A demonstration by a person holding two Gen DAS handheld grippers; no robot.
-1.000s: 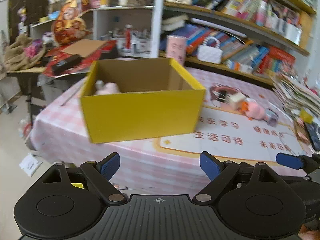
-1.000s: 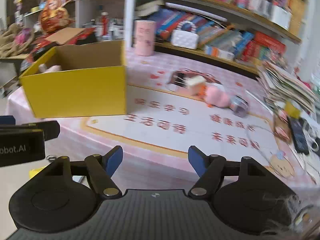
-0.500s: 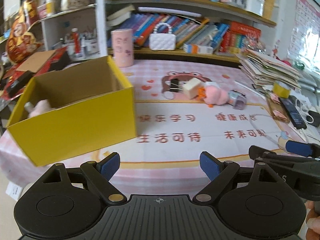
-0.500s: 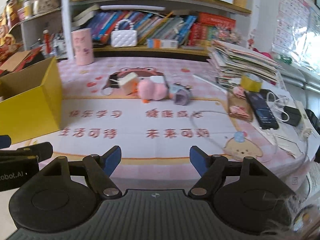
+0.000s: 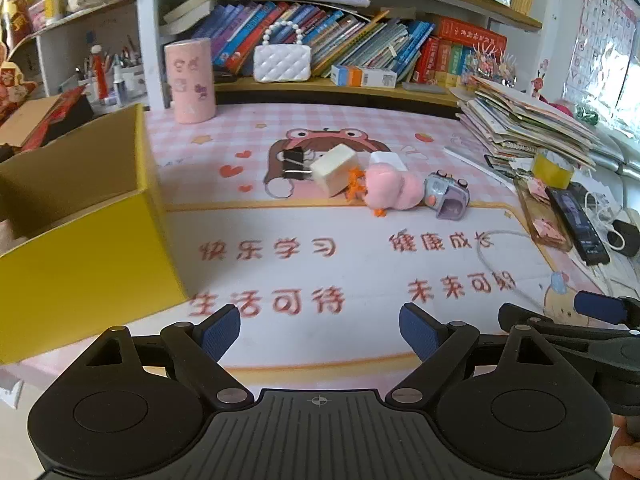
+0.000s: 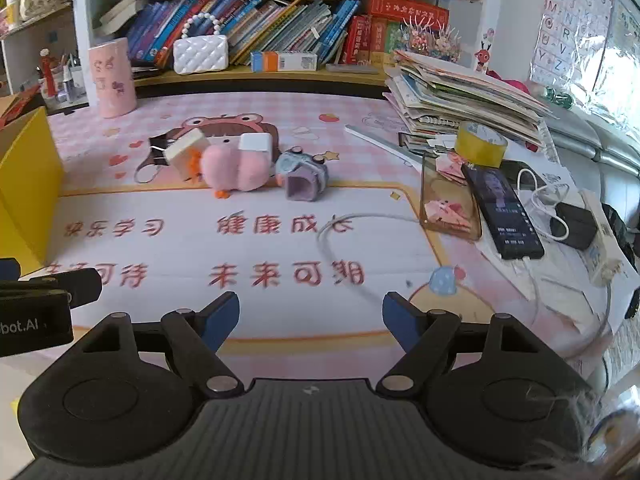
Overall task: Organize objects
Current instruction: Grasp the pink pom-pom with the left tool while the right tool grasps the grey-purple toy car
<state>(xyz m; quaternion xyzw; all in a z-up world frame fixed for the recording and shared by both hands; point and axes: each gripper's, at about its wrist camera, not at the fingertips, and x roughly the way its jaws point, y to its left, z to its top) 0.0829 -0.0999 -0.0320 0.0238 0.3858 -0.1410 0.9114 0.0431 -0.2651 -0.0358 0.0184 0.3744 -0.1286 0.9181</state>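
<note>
A yellow cardboard box (image 5: 76, 256) stands open at the table's left; its edge shows in the right wrist view (image 6: 28, 184). In mid-table lie a black binder clip (image 5: 294, 162), a cream block (image 5: 335, 169), a pink plush toy (image 5: 394, 190), a white cube (image 6: 255, 143) and a small purple toy camera (image 5: 446, 196). The plush (image 6: 234, 170) and camera (image 6: 302, 176) also show in the right wrist view. My left gripper (image 5: 320, 334) is open and empty above the table's near edge. My right gripper (image 6: 311, 322) is open and empty beside it, to the right.
A pink cylinder (image 5: 189, 80) and a white quilted purse (image 5: 282, 62) stand at the back by the bookshelf. At the right are a pile of books (image 6: 460, 96), a yellow tape roll (image 6: 480, 148), a phone (image 6: 502, 212) and white cables (image 6: 360, 240).
Both grippers have swung right, away from the yellow box, and moved closer over the table. The toy cluster now sits ahead of them. Both stay open and empty.
</note>
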